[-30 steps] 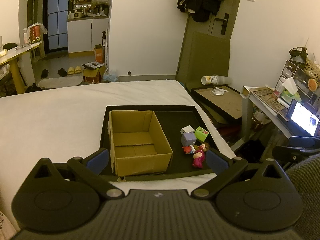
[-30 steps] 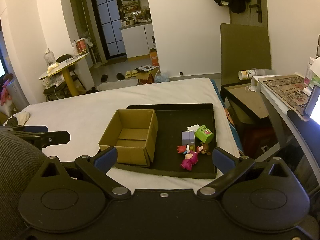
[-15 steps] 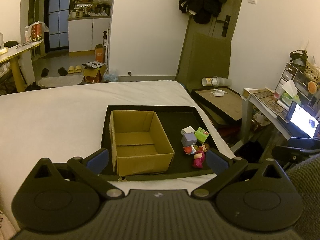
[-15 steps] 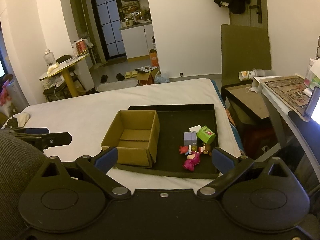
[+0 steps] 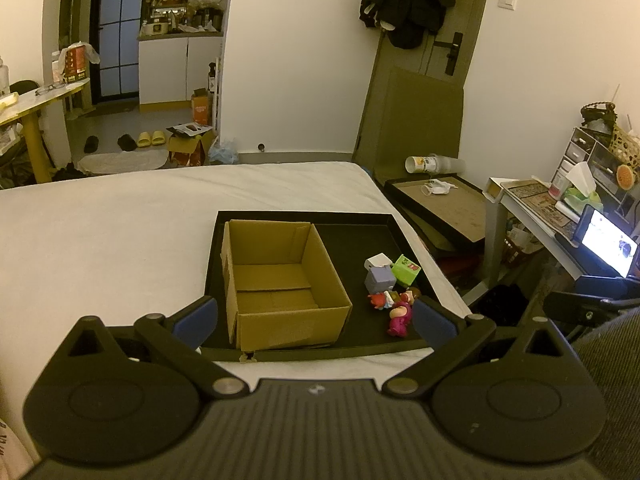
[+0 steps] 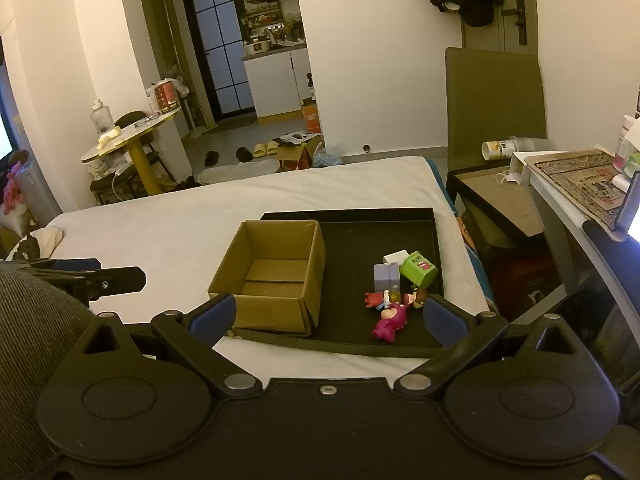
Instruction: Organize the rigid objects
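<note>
White bedsheet (image 5: 120, 248) carries a black tray (image 5: 360, 236), bedroom behind, door and hung coats at 12 o'clock. Versus the earlier frames: almost no change, both views have crept slightly closer to the tray, the box and toys sit a touch nearer; nothing on the tray has moved.

Left gripper (image 5: 314, 322) spread wide, blue pads (image 5: 196, 320) far apart, nothing between them. Right gripper (image 6: 328, 316) likewise wide open and empty. Both hover at the near edge of the tray, not touching anything.

Open cardboard box (image 5: 280, 280) sits on the tray's left half, at 12 o'clock from the left gripper, empty inside. Toy cluster on the tray's right half, at 1 o'clock from both grippers: white cube (image 5: 378, 260), green cube (image 5: 406, 270), purple block (image 5: 379, 279), small red figure (image 5: 376, 301), magenta figure (image 5: 400, 316) lying down nearest the right-hand pads. Cubes touch or nearly touch; small figures jumbled together, details too small to tell.

Surroundings: desk with lit screen (image 5: 608, 240) at 3 o'clock, second tray (image 5: 440, 208) off the bed at 2 o'clock, yellow table (image 6: 132, 140) at 10 o'clock. Box's near wall stands between left gripper and box interior.
</note>
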Available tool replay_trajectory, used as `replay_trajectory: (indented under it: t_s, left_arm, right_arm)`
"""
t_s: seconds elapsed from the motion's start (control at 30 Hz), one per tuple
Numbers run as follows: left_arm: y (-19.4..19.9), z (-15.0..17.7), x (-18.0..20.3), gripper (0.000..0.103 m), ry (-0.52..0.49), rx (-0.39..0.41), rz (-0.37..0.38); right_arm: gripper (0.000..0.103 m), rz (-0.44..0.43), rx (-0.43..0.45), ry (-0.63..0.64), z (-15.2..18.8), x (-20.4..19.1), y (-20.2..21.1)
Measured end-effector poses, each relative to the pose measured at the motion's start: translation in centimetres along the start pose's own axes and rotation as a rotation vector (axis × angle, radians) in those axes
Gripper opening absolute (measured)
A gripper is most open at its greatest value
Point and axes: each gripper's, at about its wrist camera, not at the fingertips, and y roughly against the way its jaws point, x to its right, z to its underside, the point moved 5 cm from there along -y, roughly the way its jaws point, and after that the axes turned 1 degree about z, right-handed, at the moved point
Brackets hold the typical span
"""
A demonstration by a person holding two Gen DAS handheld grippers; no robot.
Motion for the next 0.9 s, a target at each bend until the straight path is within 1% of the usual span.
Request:
replay_trajectory:
  t_s: [0.17, 0.23, 0.37, 0.5, 0.67, 0.9]
  left_arm:
    - [0.0, 0.0, -0.1, 0.103, -0.001, 0.0, 0.007]
    - [0.0, 0.1, -0.2, 0.103, -0.002, 0.001, 0.011]
    - [-0.3, 0.3, -0.6, 0.103, -0.023, 0.001, -0.01]
    - [-0.6, 0.3, -1.2, 0.103, -0.023, 0.003, -0.014]
    - [-1.3, 0.2, -2.2, 0.103, -0.027, -0.005, -0.035]
    - [-2.7, 0.2, -3.5, 0.103, -0.014, -0.022, -0.06]
  right_arm:
    - [0.101, -0.007, 0.011, 0.0, -0.1, 0.0, 0.0]
    - [0.103, -0.019, 0.027, -0.03, -0.2, 0.4, 0.0]
    - [0.103, -0.001, 0.052, -0.027, -0.5, 0.6, -0.2]
    - [0.103, 0.008, 0.035, -0.041, -0.2, 1.1, -1.2]
    - [0.103, -0.003, 0.014, -0.06, 0.4, 1.7, -2.6]
    - [0.103, 0.007, -0.005, -0.064, 0.9, 2.4, -4.2]
